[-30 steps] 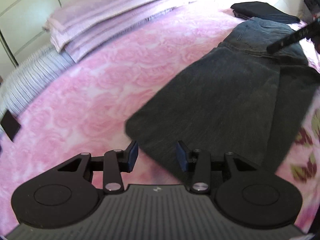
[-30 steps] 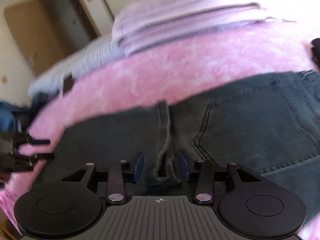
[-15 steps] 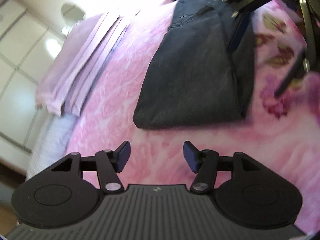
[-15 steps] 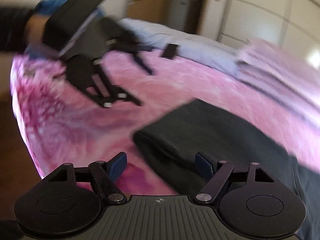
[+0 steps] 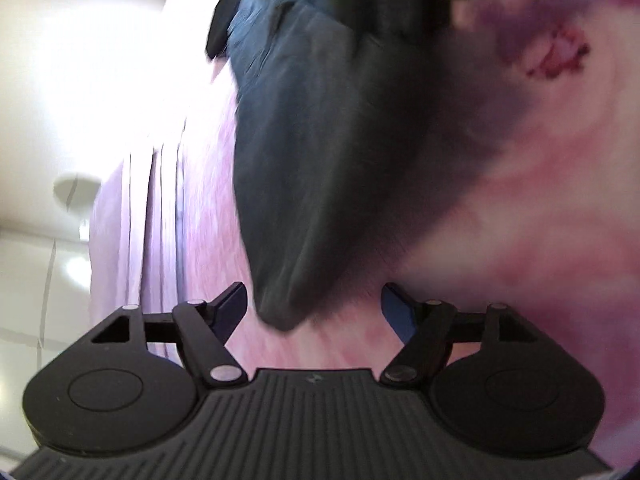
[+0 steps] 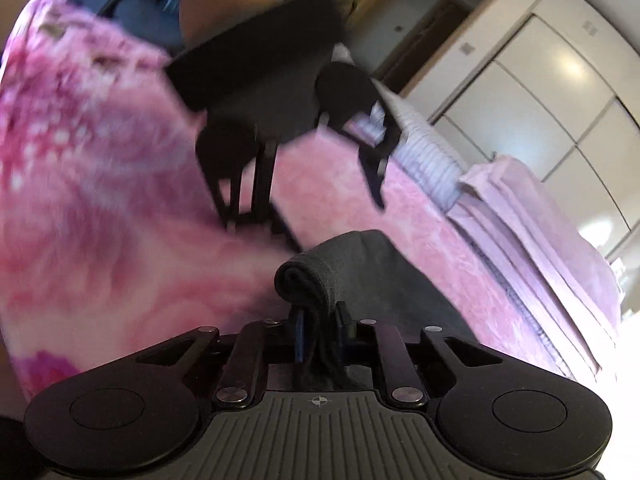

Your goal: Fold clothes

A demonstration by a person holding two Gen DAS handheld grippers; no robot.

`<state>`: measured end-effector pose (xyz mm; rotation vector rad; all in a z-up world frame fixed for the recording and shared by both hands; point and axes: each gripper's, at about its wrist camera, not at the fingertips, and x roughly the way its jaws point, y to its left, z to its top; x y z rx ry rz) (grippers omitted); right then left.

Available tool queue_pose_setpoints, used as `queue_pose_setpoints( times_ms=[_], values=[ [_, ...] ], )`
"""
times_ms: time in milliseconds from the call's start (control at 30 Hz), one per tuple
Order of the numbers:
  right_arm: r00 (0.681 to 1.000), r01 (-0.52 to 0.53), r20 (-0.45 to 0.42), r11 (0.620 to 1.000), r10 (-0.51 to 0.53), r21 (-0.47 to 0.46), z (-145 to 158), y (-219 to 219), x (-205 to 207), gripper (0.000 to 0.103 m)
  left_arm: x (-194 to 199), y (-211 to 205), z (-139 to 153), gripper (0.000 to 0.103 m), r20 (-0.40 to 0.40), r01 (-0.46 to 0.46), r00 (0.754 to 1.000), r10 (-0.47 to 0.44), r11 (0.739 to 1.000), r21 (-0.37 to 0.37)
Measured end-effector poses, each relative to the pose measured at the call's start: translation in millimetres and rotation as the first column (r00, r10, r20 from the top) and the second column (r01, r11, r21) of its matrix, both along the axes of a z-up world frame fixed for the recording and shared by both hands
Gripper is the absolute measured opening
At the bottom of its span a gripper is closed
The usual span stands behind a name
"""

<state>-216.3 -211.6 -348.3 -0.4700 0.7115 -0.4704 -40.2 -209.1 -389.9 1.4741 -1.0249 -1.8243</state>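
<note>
As seen a moment after both tools rolled over: labels below.
Right hand-held gripper [image 6: 318,334]: closing, now pinched on the folded end of the dark jeans [image 6: 360,280]; was wide apart half a second back.
Left hand-held gripper [image 5: 312,310]: opening wider, nothing clamped; jeans corner [image 5: 280,312] just ahead between the fingers.
Jeans: flat on the pink bed cover [image 6: 120,248], stretching away ahead.
Meaning: one end secured; second grip probably next, then another fold.
</note>
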Motion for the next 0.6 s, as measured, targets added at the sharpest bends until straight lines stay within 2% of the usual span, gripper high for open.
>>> queue_pose_setpoints(
  times_ms=[33, 67, 100, 167, 300, 467, 600],
  values=[
    [1.000, 0.002, 0.015, 1.000, -0.003, 0.004, 4, 0, -2, 0.012, -3, -6, -1, 0.049, 0.014, 0.021, 1.000, -0.021, 1.000, 0.000],
    [1.000, 0.003, 0.028, 1.000, -0.003, 0.005, 11, 2, -5, 0.012, -5, -11, -2, 0.018, 0.029, 0.029, 0.999, -0.029, 1.000, -0.005],
    [0.999, 0.002, 0.036, 1.000, -0.003, 0.006, 18, 4, -8, 0.012, -8, -16, -2, 0.014, 0.043, 0.030, 0.999, -0.030, 0.999, -0.015],
    [0.999, 0.002, 0.046, 1.000, -0.003, 0.008, 28, 5, -10, 0.011, -11, -17, 5, 0.010, 0.043, 0.022, 0.999, -0.022, 1.000, -0.001],
    [0.997, -0.028, 0.067, 1.000, 0.028, -0.002, 41, 18, -18, 0.010, -8, 4, 26, 0.007, -0.008, -0.026, 1.000, 0.026, 1.000, -0.004],
    [0.989, -0.121, 0.085, 0.992, 0.118, 0.042, 60, 64, -37, 0.010, 5, 71, 55, 0.007, -0.071, -0.117, 0.990, 0.120, 0.992, 0.042],
    [0.972, -0.219, 0.110, 0.971, 0.207, 0.100, 66, 106, -48, 0.010, 20, 140, 72, 0.007, -0.087, -0.239, 0.965, 0.249, 0.965, 0.112]
  ],
)
